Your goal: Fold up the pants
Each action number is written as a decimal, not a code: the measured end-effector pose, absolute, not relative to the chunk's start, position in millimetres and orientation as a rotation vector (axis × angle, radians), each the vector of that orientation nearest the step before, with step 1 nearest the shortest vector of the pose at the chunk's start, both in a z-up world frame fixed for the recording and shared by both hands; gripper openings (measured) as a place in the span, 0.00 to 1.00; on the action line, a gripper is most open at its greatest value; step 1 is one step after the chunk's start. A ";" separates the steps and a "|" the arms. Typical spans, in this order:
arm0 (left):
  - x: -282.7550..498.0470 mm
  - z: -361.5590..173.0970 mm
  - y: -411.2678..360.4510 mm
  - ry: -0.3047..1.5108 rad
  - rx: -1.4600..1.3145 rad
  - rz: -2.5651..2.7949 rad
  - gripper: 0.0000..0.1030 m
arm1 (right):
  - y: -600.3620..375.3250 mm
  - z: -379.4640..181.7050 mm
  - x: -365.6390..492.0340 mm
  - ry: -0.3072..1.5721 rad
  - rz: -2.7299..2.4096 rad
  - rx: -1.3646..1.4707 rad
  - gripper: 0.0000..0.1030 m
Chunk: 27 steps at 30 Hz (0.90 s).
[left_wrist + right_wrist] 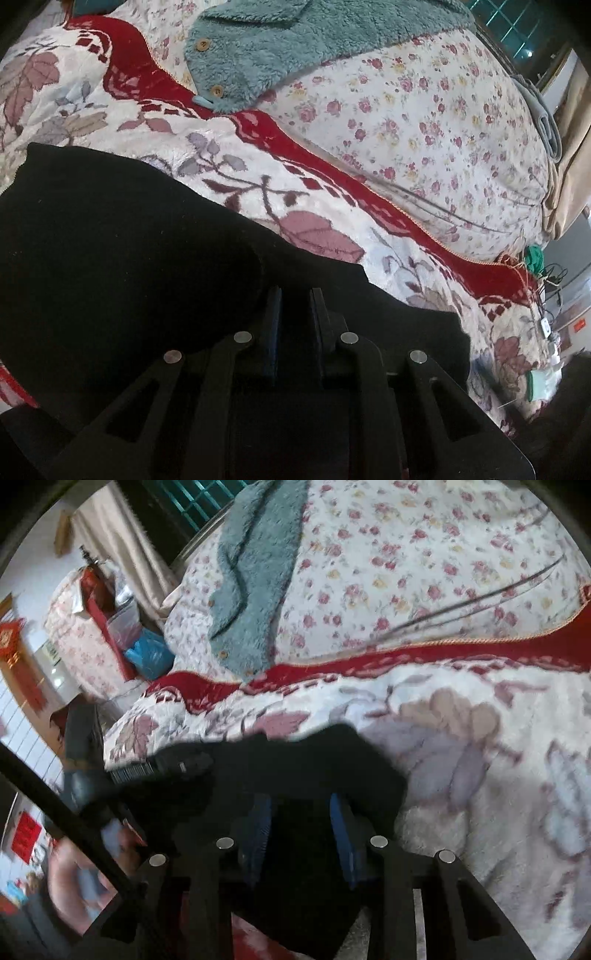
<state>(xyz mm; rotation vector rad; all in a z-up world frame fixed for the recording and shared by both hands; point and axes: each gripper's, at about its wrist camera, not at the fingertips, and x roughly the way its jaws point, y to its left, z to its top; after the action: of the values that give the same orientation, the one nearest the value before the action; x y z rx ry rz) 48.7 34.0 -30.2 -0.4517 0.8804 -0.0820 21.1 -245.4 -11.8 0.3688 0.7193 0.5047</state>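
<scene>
You've got a plush white blanket with mauve leaves and a wavy red border (258, 173) spread over the bed, sitting on top of a cream quilt dotted with little pink roses (424, 122). A fuzzy teal fleece garment with wooden buttons (266, 55) lies across that quilt. Off to the side there's a beige curtain (122, 542) and a crumpled blue plastic bag (147, 653).

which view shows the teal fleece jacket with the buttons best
The left wrist view. There the teal fleece jacket lies sharp near the top of the frame on the floral bedspread, with two wooden buttons clearly readable. The right wrist view shows it too, but blurred and narrower, its buttons barely discernible.
</scene>
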 end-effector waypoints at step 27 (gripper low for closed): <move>45.4 -30.3 36.5 0.871 -0.482 -0.092 0.14 | -234.9 -14.6 -8.0 0.811 0.496 0.232 0.71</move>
<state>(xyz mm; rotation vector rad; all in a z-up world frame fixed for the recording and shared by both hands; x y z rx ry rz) 45.4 36.5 -30.3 -0.4820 0.8712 -0.0916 -8.0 -234.9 -14.6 0.2324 0.8110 0.4965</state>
